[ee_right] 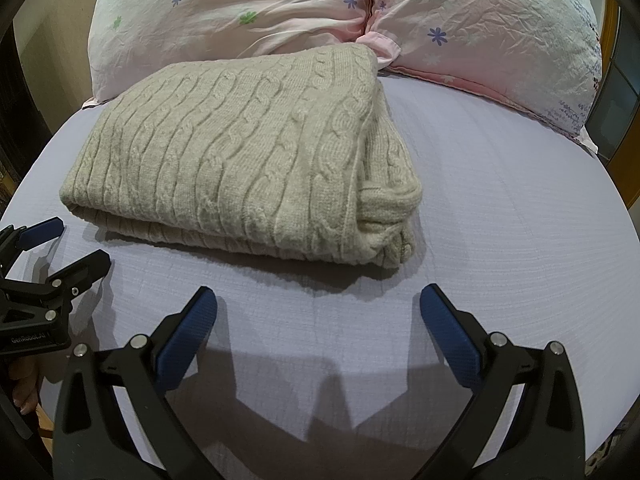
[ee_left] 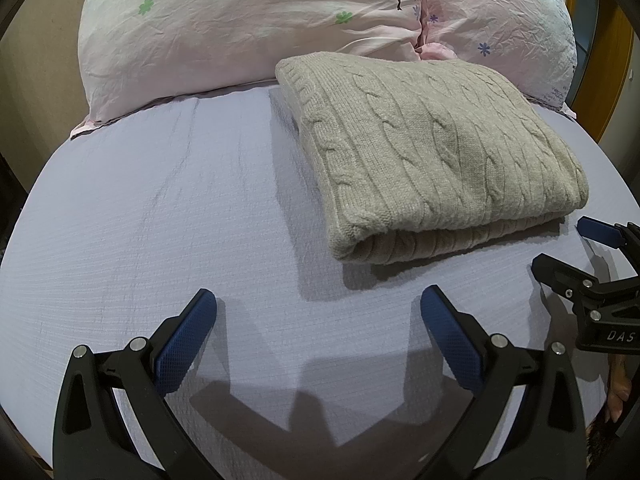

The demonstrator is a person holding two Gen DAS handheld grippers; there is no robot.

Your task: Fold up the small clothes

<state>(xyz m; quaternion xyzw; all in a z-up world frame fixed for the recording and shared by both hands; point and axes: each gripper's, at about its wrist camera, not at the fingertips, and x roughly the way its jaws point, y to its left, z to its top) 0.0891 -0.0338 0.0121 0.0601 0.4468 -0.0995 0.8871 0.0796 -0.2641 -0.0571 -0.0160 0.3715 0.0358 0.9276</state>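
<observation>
A beige cable-knit sweater (ee_left: 432, 152) lies folded in a thick rectangle on the lavender bed sheet (ee_left: 160, 220); it also shows in the right wrist view (ee_right: 240, 152). My left gripper (ee_left: 318, 304) is open and empty, just in front of the sweater's near left corner. My right gripper (ee_right: 318, 304) is open and empty, in front of the sweater's near right corner. Each gripper shows in the other's view: the right one (ee_left: 568, 246) at the right edge, the left one (ee_right: 76, 240) at the left edge, both with jaws apart.
Two pink floral pillows (ee_left: 248, 28) (ee_right: 480, 28) lean at the head of the bed behind the sweater. A wooden frame (ee_left: 608, 80) stands at the far right. The sheet (ee_right: 500, 200) stretches to the right of the sweater.
</observation>
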